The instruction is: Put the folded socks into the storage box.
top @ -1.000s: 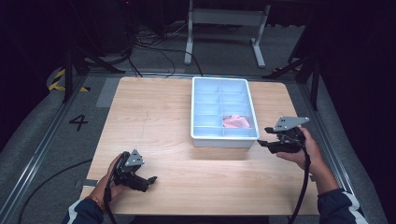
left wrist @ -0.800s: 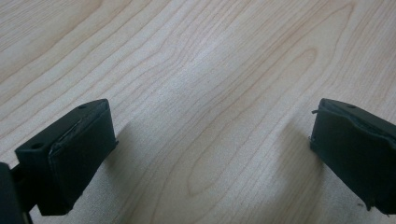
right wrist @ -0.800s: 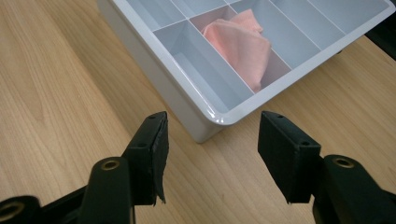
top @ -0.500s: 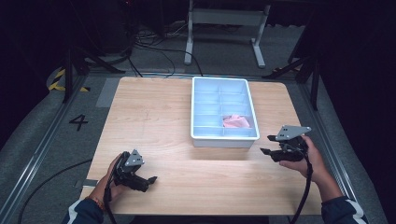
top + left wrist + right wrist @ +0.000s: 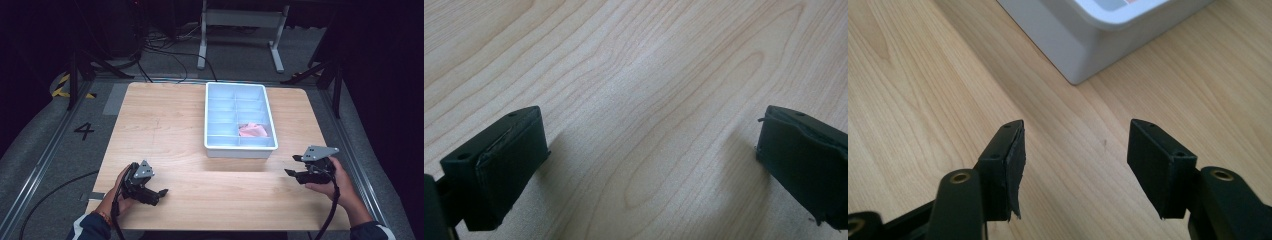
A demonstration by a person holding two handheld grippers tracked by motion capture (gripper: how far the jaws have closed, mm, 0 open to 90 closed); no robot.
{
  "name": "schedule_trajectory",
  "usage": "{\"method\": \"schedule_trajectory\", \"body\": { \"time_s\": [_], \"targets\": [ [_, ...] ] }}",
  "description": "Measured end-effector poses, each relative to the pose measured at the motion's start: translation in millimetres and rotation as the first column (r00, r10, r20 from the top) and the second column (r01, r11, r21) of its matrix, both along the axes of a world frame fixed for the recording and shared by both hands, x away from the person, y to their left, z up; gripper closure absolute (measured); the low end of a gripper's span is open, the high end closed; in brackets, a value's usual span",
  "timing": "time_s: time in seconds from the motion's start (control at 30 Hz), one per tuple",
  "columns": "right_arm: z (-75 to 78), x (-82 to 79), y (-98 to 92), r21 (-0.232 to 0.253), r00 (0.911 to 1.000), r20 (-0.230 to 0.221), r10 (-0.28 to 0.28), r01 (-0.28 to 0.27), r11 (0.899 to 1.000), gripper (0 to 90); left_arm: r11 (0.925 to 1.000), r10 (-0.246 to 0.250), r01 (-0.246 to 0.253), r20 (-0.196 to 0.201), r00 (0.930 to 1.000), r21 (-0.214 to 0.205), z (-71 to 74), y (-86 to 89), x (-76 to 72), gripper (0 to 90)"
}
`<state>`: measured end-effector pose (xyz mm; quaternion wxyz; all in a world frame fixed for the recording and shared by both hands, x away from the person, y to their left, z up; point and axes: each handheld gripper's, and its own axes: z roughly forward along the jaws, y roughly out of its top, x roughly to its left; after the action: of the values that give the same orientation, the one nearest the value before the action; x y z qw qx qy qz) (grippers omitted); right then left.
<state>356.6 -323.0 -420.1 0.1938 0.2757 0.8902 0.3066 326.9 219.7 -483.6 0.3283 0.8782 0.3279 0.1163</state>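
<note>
While both hover over the table (image 5: 165, 125), left tongs (image 5: 649, 165) and right tongs (image 5: 1075, 160) gape empty, the right's jaws just widening.

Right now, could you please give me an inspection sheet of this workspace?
Surface: wooden table, bare.
Job's things: white divided tray at the far right of centre; pink item in a near-right compartment.
Clutter: nothing seen.
Grippers: left gripper low at the near-left edge, jaws open, nothing between them; right gripper near the tray's near-right corner, jaws just opening, nothing between them.
Cables: one trails from each gripper; more on the floor behind.
Surroundings: dark floor, metal stand, number 4.
</note>
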Motion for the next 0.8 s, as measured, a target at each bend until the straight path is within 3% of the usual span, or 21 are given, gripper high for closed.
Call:
{"method": "schedule_trajectory", "body": {
  "time_s": [0.2, 0.57, 0.8],
  "targets": [
    [-8.9, -5.0, -7.9, -0.016, 0.9999, -0.009, -0.012, 0.012, 1.0, 40.1, 1.0, -0.001, 0.001, 0.0, 1.0, 0.0, 0.0, 0.0, 0.0, 0.2],
    [-20.7, -12.1, -21.0, -0.012, 0.999, -0.026, -0.036, 0.036, 0.999, 39.6, 1.0, 0.0, 0.0, 0.0, 1.0, 0.0, 0.0, 0.0, 0.0, 0.2],
    [-31.7, -18.5, -32.5, 0.007, 0.996, -0.059, -0.067, 0.067, 0.998, 38.7, 1.0, 0.003, -0.003, -0.002, 1.0, -0.002, -0.1, -0.1, -0.4, 0.2]
  ]
}}
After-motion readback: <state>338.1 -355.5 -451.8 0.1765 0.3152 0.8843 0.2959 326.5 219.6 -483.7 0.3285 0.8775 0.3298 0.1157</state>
